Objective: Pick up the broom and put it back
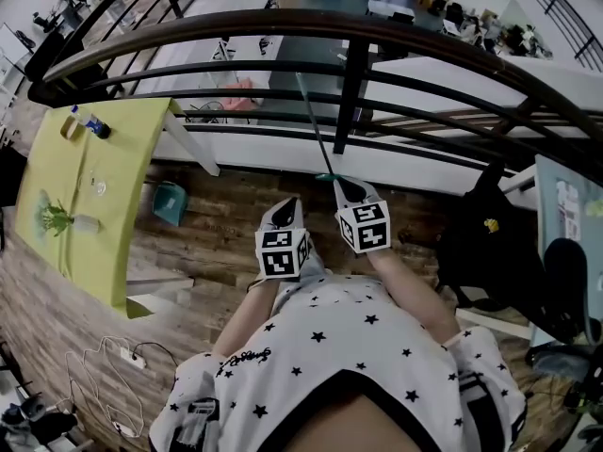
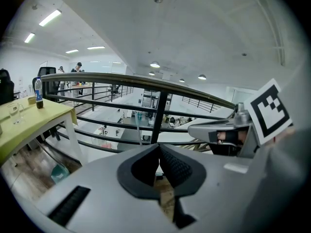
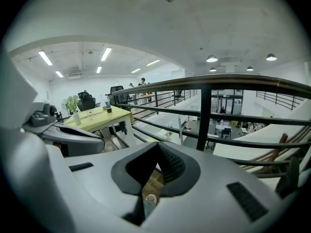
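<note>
Nearest, the left claw (image 2: 158,150) and the right claw (image 3: 156,152) are both sitting pinched together with nothing between the pads, side by side in front of the person's chest and pointing at the rail (image 1: 350,83). Just past the right claw's tip, the broom (image 1: 314,121) is standing on the wooden floor, its thin handle leaning up against the rail's bars. Neither claw is touching it.

Judging from that, no carrying is happening now. The broom is either waiting to be picked up or is already parked in its place at the rail, and the pictures are not settling which. If it is waiting, the whole job is lying ahead: open a claw, take the handle, lift, return it.

Counting: two claws, one broom, one rail. Farther left, one yellow counter (image 1: 66,186) is carrying one bottle (image 1: 94,125), with one teal bin (image 1: 170,202) sitting beneath its edge.
</note>
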Demonstrator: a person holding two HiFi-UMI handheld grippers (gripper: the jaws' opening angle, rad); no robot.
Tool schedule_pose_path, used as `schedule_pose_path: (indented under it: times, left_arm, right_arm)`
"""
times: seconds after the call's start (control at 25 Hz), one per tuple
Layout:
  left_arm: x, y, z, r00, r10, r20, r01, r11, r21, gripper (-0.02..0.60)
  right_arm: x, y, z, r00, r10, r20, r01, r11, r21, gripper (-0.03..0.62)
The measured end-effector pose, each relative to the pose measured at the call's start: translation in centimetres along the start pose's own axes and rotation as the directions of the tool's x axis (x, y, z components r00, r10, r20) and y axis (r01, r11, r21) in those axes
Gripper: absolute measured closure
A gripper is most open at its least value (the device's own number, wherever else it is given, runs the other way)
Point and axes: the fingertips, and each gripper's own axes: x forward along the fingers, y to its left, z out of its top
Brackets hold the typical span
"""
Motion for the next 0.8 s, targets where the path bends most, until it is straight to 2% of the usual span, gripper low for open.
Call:
schedule_pose_path:
  times: [0.4, 0.8]
  left_arm:
    - [0.0, 0.3, 0.0, 1.0, 0.001, -0.004, -0.001, 1.0, 0.01, 0.571]
    - [0.2, 0.5, 0.1, 1.0, 0.003, -0.016, -0.003, 1.0, 0.017, 0.571]
  right_arm:
    - [0.1, 0.7, 0.8, 0.999, 0.022, 0.042, -0.021, 0.999, -0.024, 0.6]
    - [0.4, 1.3, 1.3, 0.998, 0.046, 0.04, -0.045, 0.999, -0.028, 0.6]
